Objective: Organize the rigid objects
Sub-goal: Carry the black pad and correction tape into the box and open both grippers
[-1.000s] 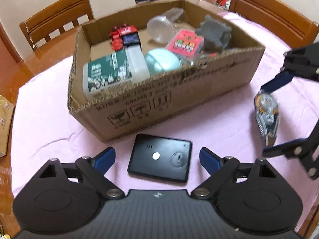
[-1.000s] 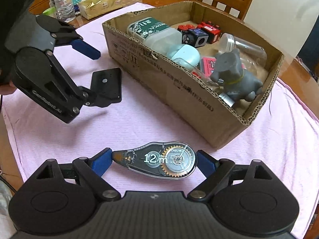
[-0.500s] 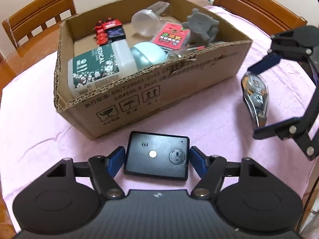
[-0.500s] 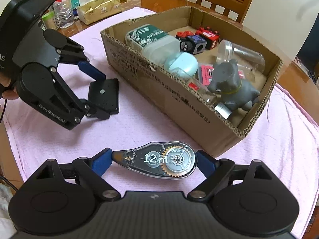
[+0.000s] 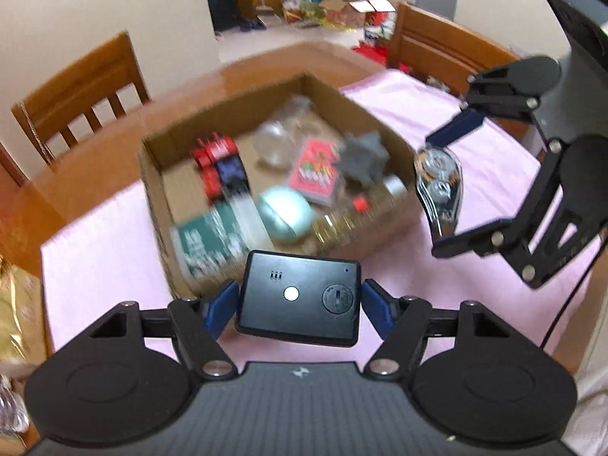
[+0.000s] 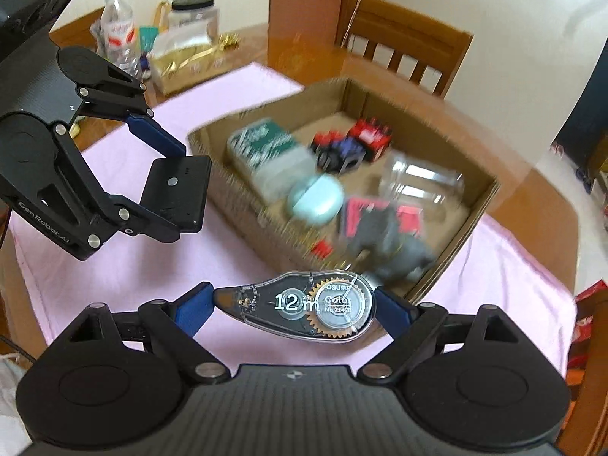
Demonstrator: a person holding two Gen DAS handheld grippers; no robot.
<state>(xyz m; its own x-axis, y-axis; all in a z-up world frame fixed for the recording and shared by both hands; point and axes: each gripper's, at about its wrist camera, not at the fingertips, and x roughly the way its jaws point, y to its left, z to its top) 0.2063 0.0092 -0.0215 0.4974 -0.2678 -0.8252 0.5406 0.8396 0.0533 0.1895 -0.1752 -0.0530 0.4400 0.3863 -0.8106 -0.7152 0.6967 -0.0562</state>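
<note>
My left gripper [image 5: 300,302] is shut on a flat black device [image 5: 300,300] with a white dot and holds it in the air before the near wall of the cardboard box [image 5: 152,190]. It also shows in the right wrist view [image 6: 176,193]. My right gripper [image 6: 294,306] is shut on a clear correction tape dispenser [image 6: 300,306] marked 12 m, held above the box's near corner. The dispenser shows in the left wrist view [image 5: 439,186] too. The box [image 6: 475,209] holds a green-labelled bottle [image 5: 212,239], a mint round case [image 5: 285,212], a red toy truck [image 5: 218,159], a grey toy [image 5: 366,161], a red card pack [image 5: 315,174] and a clear jar [image 5: 277,140].
A pink cloth [image 5: 106,258] covers the round wooden table [image 5: 95,174]. Wooden chairs [image 5: 79,95] stand around it. A water bottle [image 6: 117,26], a lidded jar [image 6: 193,11] and a gold package [image 6: 182,60] stand at the table's far side. A gold bag [image 5: 15,315] lies at the left.
Both grippers have risen off the cloth with their objects in them. The left gripper closed on the black device one second ago and lifted it. The box now sits lower in both views.
</note>
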